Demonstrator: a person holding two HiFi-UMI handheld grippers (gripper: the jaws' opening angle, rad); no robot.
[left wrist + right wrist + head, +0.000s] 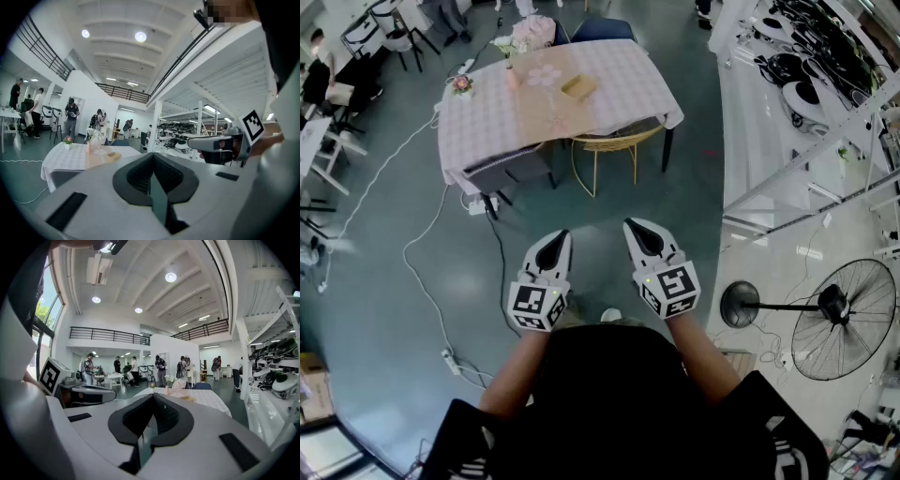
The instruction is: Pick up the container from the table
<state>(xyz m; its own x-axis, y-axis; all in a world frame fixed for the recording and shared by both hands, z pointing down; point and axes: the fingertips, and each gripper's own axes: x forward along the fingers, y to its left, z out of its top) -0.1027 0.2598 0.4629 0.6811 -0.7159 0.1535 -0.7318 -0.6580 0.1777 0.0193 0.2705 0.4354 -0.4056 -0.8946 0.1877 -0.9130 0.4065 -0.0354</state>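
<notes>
The container [578, 86] is a small tan box lying on a table [487, 122] covered with a pale checked cloth, far ahead across the floor. It shows small in the left gripper view [114, 154] and in the right gripper view [188, 398]. My left gripper [561, 236] and right gripper [633, 227] are held side by side in front of the person's body, well short of the table. Both point toward it, almost level. Both stand shut with nothing between the jaws, as their own views show for the left gripper [152, 161] and the right gripper [152, 401].
A pink vase [512, 77], flowers [532, 33] and a small flower pot [462, 84] share the table. A yellow wire chair [605, 150] and a grey chair [508, 169] stand at its near side. A cable [422, 281] crosses the floor; a standing fan [839, 314] and racks are at the right.
</notes>
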